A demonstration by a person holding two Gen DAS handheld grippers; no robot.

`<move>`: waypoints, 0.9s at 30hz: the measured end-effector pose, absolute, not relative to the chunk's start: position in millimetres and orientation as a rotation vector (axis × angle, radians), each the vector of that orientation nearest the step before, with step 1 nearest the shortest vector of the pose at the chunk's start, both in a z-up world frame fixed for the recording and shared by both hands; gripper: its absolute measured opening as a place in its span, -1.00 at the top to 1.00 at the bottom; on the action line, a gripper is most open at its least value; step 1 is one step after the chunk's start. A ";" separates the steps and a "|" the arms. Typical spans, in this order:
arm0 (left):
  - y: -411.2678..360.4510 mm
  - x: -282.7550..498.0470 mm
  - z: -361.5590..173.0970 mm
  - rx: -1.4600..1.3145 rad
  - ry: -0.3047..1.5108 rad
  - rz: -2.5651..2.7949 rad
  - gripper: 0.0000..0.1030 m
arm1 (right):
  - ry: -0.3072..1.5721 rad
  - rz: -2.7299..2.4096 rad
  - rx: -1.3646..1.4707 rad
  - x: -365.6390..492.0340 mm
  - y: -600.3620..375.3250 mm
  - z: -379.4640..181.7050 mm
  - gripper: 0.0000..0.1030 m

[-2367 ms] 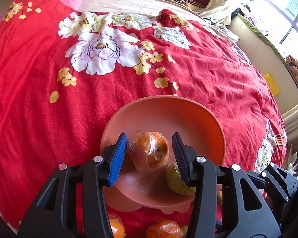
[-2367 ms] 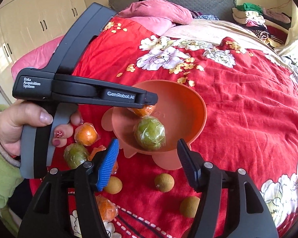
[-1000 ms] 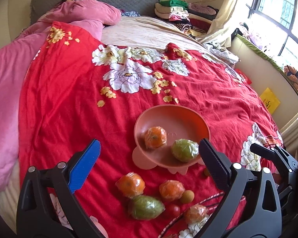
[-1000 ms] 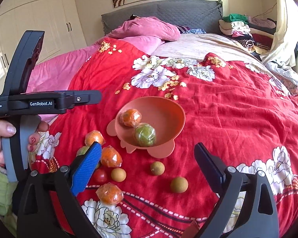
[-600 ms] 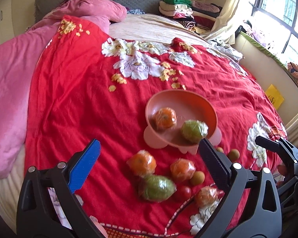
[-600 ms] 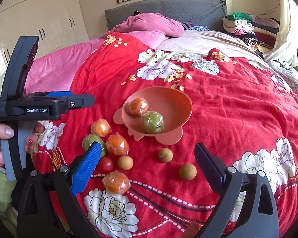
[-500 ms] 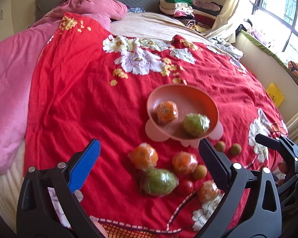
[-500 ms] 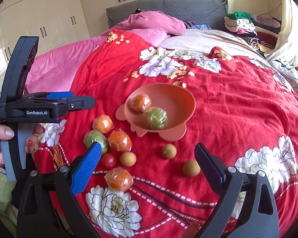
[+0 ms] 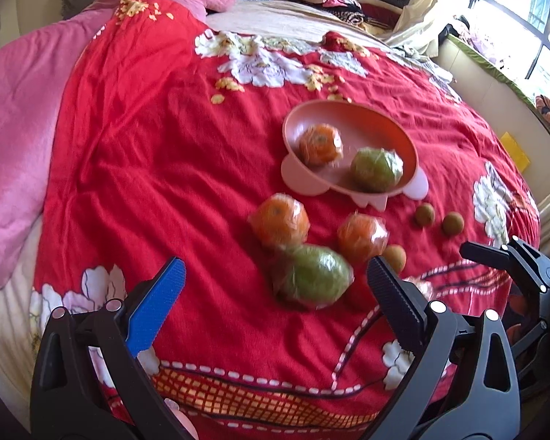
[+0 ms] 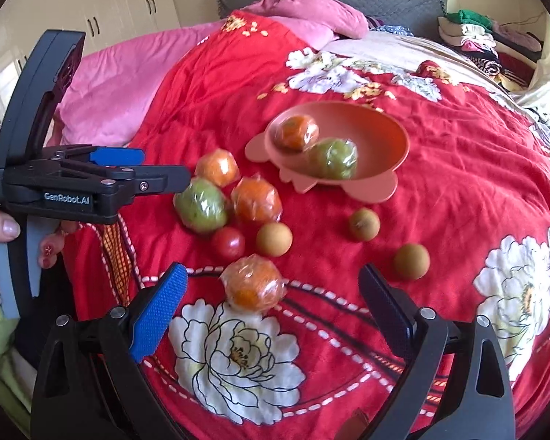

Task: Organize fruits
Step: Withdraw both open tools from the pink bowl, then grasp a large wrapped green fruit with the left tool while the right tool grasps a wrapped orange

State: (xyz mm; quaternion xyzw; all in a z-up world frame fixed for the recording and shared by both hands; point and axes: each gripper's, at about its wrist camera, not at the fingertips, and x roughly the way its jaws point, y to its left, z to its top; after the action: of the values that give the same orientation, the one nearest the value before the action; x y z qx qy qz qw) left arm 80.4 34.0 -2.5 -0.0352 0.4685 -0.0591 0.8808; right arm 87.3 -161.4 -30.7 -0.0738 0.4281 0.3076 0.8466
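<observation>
Red bedspread [image 10: 458, 154]; bowl [image 10: 381, 135] with two wrapped fruits [image 10: 297, 132]

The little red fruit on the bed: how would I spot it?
Find the pink bowl on the red quilt, then the loose cluster of fruit just in front of it. The small tomato lies there: the only glossy red, unwrapped fruit, beside a brown round one.

Both grippers hang with jaws spread wide and empty: the left gripper [image 9: 275, 275], gripped at its handle by the person's left hand [image 10: 3, 231], and the right gripper [image 10: 271, 286].
</observation>
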 end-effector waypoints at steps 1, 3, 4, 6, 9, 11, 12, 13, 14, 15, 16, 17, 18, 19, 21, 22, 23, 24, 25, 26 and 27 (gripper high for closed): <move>34.6 78.7 -4.8 -0.073 0.982 -0.127 -0.81 | 0.909 0.654 -0.158 87.1 -159.9 -33.5 -0.79; 34.3 76.4 -7.7 -0.071 0.989 -0.131 -0.81 | 0.927 0.658 -0.168 87.7 -156.8 -39.5 -0.50; 33.9 75.3 -9.1 -0.068 0.992 -0.135 -0.81 | 0.938 0.665 -0.172 88.5 -154.6 -43.1 -0.45; 32.3 73.7 -11.6 -0.066 0.999 -0.146 -0.81 | 0.950 0.672 -0.178 89.6 -151.3 -48.1 -0.29; 27.5 72.4 -14.7 -0.060 1.007 -0.170 -0.72 | 0.964 0.685 -0.182 89.9 -147.7 -55.4 0.02; 25.2 73.2 -17.1 -0.059 1.014 -0.180 -0.62 | 0.963 0.695 -0.177 90.2 -147.0 -58.0 0.22; 23.8 74.1 -19.3 -0.058 1.021 -0.189 -0.58 | 0.965 0.699 -0.166 90.9 -148.2 -58.3 0.22; 22.7 75.0 -20.6 -0.058 1.025 -0.192 -0.49 | 0.967 0.702 -0.157 91.6 -149.4 -57.8 0.22; 21.3 76.4 -22.7 -0.059 1.030 -0.201 -0.41 | 0.969 0.705 -0.144 92.4 -151.5 -57.1 0.22; 19.9 77.9 -24.3 -0.057 1.034 -0.206 -0.35 | 0.970 0.704 -0.138 93.2 -152.9 -56.6 0.23; 18.8 79.6 -26.7 -0.053 1.040 -0.208 -0.24 | 0.971 0.703 -0.135 93.3 -154.5 -55.5 0.23; 18.0 80.8 -28.3 -0.052 1.043 -0.209 -0.22 | 0.969 0.702 -0.133 93.4 -155.8 -54.6 0.23; 17.9 82.4 -30.5 -0.054 1.046 -0.210 -0.22 | 0.968 0.699 -0.130 93.8 -157.2 -53.5 0.23; 18.0 83.8 -32.0 -0.054 1.049 -0.208 -0.20 | 0.967 0.697 -0.127 94.1 -158.8 -53.0 0.23; 17.7 86.7 -33.0 -0.058 1.050 -0.214 -0.20 | 0.965 0.692 -0.122 94.6 -161.7 -51.5 0.23; 17.2 87.5 -33.3 -0.056 1.050 -0.215 -0.20 | 0.963 0.689 -0.118 95.3 -163.1 -50.6 0.23; 16.8 89.5 -34.2 -0.058 1.053 -0.216 -0.20 | 0.962 0.688 -0.116 95.5 -163.9 -50.3 0.23; 16.5 91.0 -34.8 -0.063 1.056 -0.217 -0.20 | 0.960 0.687 -0.113 95.2 -165.0 -49.8 0.23; 15.6 92.4 -35.4 -0.064 1.058 -0.217 -0.20 | 0.959 0.686 -0.112 95.4 -165.8 -49.4 0.23; 14.7 93.5 -35.7 -0.061 1.058 -0.218 -0.18 | 0.957 0.684 -0.110 95.4 -166.8 -48.9 0.23; 13.4 94.8 -36.0 -0.059 1.058 -0.221 -0.16 | 0.957 0.684 -0.108 96.0 -167.3 -48.8 0.23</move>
State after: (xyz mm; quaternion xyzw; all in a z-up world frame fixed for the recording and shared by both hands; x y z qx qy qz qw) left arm 94.8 13.4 -36.0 -0.0278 0.5035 -0.1051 0.8571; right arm 96.0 -167.3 -48.8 -0.0508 0.4512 0.3226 0.8305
